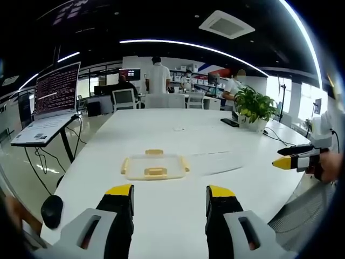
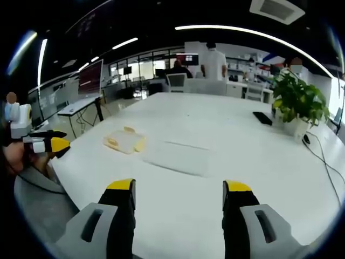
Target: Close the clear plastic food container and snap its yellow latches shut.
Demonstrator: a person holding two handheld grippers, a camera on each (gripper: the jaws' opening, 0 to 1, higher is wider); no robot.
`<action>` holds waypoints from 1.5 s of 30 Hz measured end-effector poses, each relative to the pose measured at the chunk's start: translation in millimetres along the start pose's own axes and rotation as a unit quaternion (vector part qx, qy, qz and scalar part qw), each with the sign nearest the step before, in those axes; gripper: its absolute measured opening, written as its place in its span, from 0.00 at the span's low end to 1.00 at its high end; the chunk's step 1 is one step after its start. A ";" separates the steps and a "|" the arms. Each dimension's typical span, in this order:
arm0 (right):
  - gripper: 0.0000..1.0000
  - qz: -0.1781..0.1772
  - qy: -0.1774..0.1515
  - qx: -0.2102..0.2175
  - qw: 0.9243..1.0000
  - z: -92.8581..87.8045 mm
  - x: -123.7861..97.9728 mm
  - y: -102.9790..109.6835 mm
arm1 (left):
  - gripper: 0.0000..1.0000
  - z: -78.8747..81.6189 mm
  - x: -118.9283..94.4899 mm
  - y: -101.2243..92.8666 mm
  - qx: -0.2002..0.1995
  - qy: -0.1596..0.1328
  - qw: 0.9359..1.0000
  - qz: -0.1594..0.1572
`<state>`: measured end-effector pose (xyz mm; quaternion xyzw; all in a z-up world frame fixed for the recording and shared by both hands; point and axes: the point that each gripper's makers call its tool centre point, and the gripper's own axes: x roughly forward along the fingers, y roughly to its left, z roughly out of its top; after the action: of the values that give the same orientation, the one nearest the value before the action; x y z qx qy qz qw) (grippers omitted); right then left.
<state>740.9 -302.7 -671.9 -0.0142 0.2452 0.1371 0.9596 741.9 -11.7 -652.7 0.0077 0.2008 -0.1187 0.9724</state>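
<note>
A clear plastic container point(image 1: 154, 165) with yellow latches on its sides rests on the white table point(image 1: 161, 129), ahead of my left gripper point(image 1: 170, 191), whose jaws stand wide open and hold nothing. A second flat clear plastic piece point(image 1: 218, 162) lies just right of the container; I cannot tell whether it is the lid or the base. In the right gripper view the container point(image 2: 125, 141) sits far left and the clear piece point(image 2: 180, 156) lies straight ahead of my open, unloaded right gripper point(image 2: 179, 186). Each gripper also appears at the other view's edge: right gripper point(image 1: 285, 157), left gripper point(image 2: 51, 144).
A potted plant point(image 1: 253, 108) and a black phone point(image 1: 230, 122) stand at the table's far right, with a cable nearby. A laptop point(image 1: 54, 94) sits on a stand off the left edge. A black round object point(image 1: 52, 210) lies at the near left corner. People and chairs are beyond the table.
</note>
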 end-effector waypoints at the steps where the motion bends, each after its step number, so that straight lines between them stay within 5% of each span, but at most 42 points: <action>1: 0.62 0.000 0.000 0.000 1.000 -0.1 0.0 0.0 | 0.48 0.0 0.0 0.0 0.000 0.000 1.000 0.000; 15: 0.62 0.010 0.015 -0.013 1.000 -4.7 2.5 5.2 | 0.48 -3.3 0.6 0.9 -0.005 0.009 1.000 -0.002; 27: 0.62 0.021 0.031 -0.010 0.999 -5.9 7.8 8.3 | 0.48 -16.0 12.3 3.3 -0.019 0.044 0.999 -0.009; 45: 0.58 0.067 0.044 -0.052 0.995 14.0 46.7 30.2 | 0.49 -3.4 43.0 42.2 0.015 0.050 0.999 -0.010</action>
<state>778.6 -260.3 -680.5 -0.0537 0.2805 0.2130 0.9344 788.8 19.8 -674.1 0.0261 0.2470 -0.1309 0.9598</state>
